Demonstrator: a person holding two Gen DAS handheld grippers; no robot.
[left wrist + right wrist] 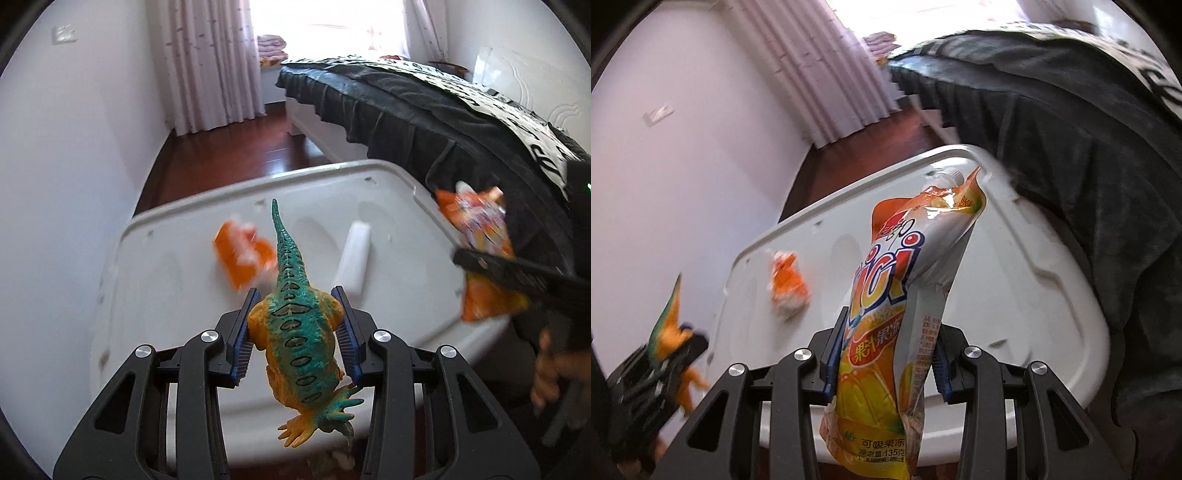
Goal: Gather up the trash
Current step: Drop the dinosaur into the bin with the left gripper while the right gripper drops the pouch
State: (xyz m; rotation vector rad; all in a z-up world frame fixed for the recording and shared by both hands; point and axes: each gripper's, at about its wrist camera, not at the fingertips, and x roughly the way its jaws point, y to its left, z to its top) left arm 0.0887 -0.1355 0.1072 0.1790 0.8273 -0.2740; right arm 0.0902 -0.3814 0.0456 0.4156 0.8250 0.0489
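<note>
My left gripper is shut on a teal and orange toy dinosaur, tail pointing away, held above a white plastic bin lid. My right gripper is shut on an orange jelly drink pouch, spout end up; the pouch also shows at the right of the left wrist view. An orange crumpled wrapper lies on the lid, also seen in the right wrist view. A white tube-like object lies on the lid to the right of the dinosaur's tail.
A bed with a dark skirt and black-and-white cover stands right of the lid. A white wall is on the left. Red-brown wood floor and curtains lie beyond.
</note>
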